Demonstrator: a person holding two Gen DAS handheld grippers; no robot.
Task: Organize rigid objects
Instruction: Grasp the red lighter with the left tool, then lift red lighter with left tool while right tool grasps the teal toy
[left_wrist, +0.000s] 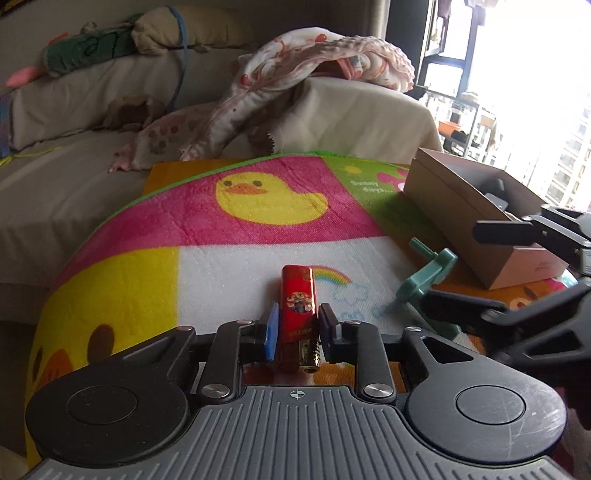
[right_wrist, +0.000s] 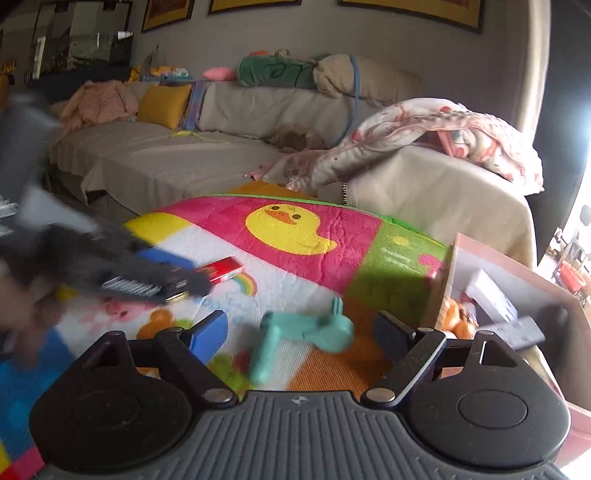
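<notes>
A red lighter (left_wrist: 297, 306) lies on the duck-print mat (left_wrist: 221, 266). My left gripper (left_wrist: 297, 325) has its blue pads on both sides of the lighter and is shut on it; in the right wrist view the lighter (right_wrist: 221, 268) sticks out past the blurred left gripper (right_wrist: 184, 280). A teal plastic hand-crank piece (right_wrist: 306, 332) lies on the mat between the fingers of my right gripper (right_wrist: 301, 332), which is open wide and not touching it. The piece also shows in the left wrist view (left_wrist: 424, 277), with the right gripper (left_wrist: 476, 266) around it.
An open cardboard box (left_wrist: 454, 206) stands at the mat's right side, holding a white box (right_wrist: 491, 295), an orange item (right_wrist: 456, 317) and a dark flat object (right_wrist: 521, 330). A covered sofa (right_wrist: 184, 155) with blankets lies behind the mat.
</notes>
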